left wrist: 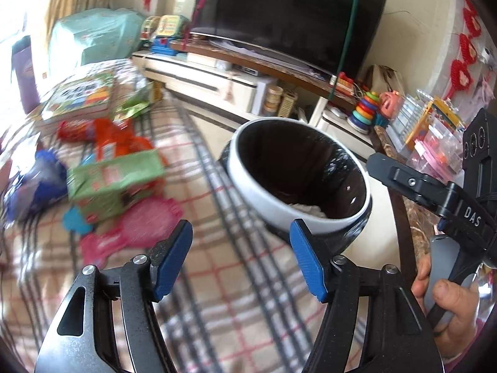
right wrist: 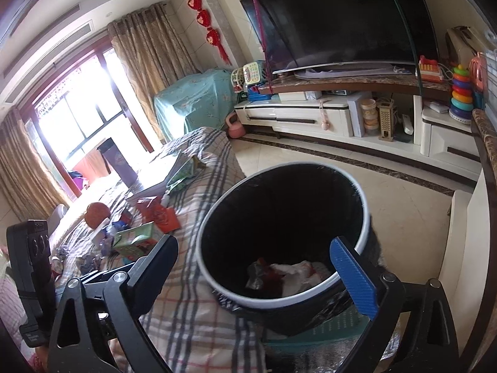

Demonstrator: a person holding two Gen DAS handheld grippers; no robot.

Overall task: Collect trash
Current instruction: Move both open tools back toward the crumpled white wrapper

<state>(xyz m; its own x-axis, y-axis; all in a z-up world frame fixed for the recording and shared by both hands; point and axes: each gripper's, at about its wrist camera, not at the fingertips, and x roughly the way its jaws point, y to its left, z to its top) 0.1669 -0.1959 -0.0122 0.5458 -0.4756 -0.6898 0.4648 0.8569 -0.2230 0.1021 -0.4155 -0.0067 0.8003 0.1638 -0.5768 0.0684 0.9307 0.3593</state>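
A black bin with a white rim (left wrist: 279, 217) (right wrist: 201, 242) stands on the floor against a plaid-covered surface (left wrist: 223, 295) (right wrist: 186, 307). Crumpled white paper (right wrist: 295, 272) and a dark wrapper (right wrist: 261, 275) lie at its bottom. My right gripper (right wrist: 253, 247) is open over the bin's mouth with nothing between its fingers. My left gripper (left wrist: 240, 237) is open above the plaid cloth, just left of the bin, also empty. Litter lies on the cloth to the left: a green carton (left wrist: 115, 180) (right wrist: 136, 239), red and orange packets (left wrist: 108, 140) (right wrist: 160, 216), a blue wrapper (left wrist: 34, 186) and pink wrappers (left wrist: 136, 230).
A stack of books (left wrist: 80, 99) lies further back on the cloth. A TV (right wrist: 341, 21) stands on a low white cabinet (right wrist: 310, 118) across the tiled floor (right wrist: 403, 205). Toys (right wrist: 461, 93) and a marble-topped edge (right wrist: 487, 143) are at the right. A hand (left wrist: 447, 304) holds the right gripper's handle.
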